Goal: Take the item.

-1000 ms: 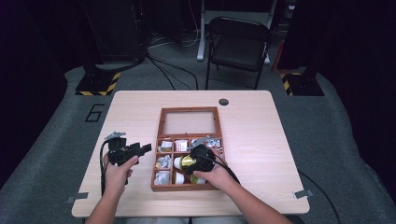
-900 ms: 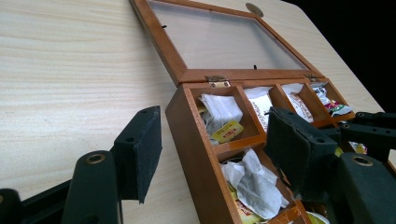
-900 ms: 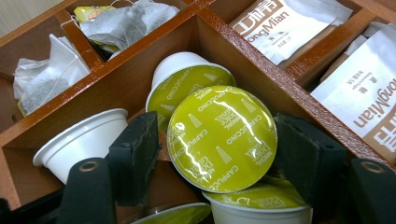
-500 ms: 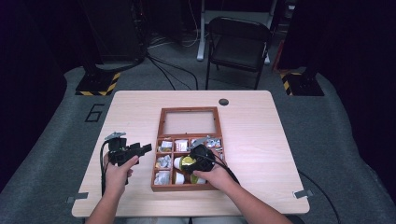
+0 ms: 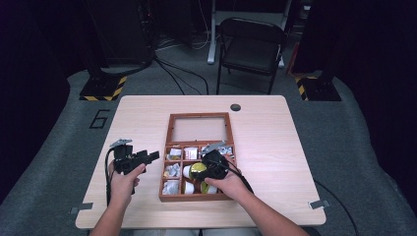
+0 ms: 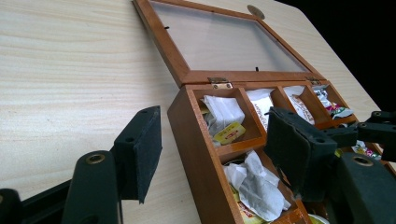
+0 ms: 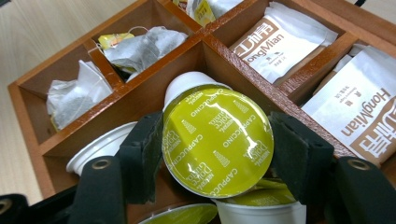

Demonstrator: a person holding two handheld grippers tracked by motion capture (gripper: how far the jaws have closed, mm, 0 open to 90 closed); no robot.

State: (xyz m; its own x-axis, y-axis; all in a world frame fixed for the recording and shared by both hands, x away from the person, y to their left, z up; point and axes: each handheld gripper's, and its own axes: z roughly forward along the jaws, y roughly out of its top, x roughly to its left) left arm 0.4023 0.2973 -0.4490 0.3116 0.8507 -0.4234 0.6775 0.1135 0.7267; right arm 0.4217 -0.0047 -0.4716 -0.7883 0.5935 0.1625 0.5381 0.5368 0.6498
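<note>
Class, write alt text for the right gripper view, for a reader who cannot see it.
The right gripper clamps a green-lidded capsule marked Cappuccino between its black jaws, above a wooden compartment box. Nearby compartments hold tea bags and HongMian sachets.

Right gripper (image 7: pixel 217 154): both black pads pressed against the rim of a capsule (image 7: pixel 217 142), one on each side; jaws have just been closing on it. Capsule has a white cup body and a yellow-green foil lid printed "CAPPUCCINO", lid tilted toward the camera. It sits above the box (image 7: pixel 233 60), over a wooden divider. A second white cup (image 7: pixel 100 149) lies just left of it, and more green-lidded capsules (image 7: pixel 261 203) lie beneath. Compartments at upper left hold tea bags (image 7: pixel 140 46), one with a yellow tag. Compartments at right hold white sachets (image 7: pixel 280 39) printed "HongMian". Pale worktop (image 7: pixel 42 28) at upper left.
</note>
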